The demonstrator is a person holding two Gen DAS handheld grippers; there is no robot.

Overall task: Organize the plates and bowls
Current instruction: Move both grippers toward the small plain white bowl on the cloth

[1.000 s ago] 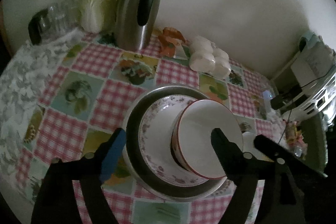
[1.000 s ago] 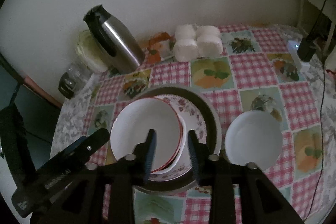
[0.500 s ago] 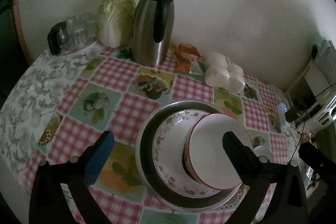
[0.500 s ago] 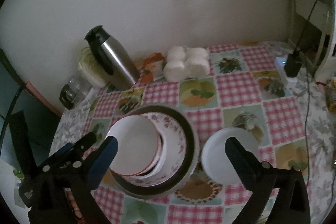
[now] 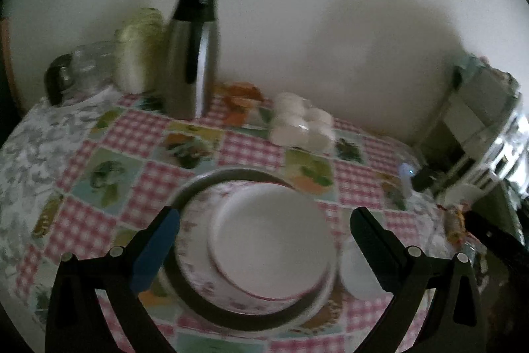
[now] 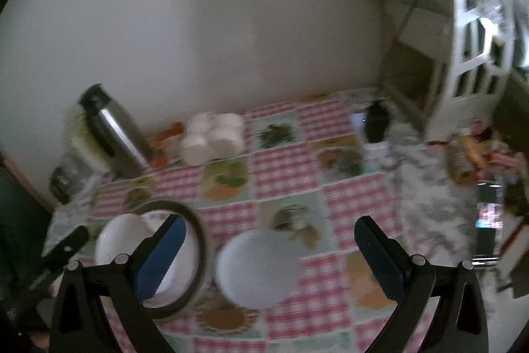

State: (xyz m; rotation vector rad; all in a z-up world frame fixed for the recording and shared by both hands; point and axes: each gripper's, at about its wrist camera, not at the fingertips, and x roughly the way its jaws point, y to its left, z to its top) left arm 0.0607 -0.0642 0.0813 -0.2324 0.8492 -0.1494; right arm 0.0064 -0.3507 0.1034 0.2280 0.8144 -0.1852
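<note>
Stack: red-rimmed bowl [image 5: 269, 240] nested on floral plate [image 5: 195, 240] in metal pan [image 5: 211, 313], mid-desk. I hold both jaws wide, empty: left gripper [image 5: 264, 248], right gripper [image 6: 269, 257].

Next, I judge: white bowl [image 6: 259, 267]; straddle its rim squarely, close gently.

Right wrist view alone shows that bowl whole, plus phone [image 6: 487, 232].
</note>
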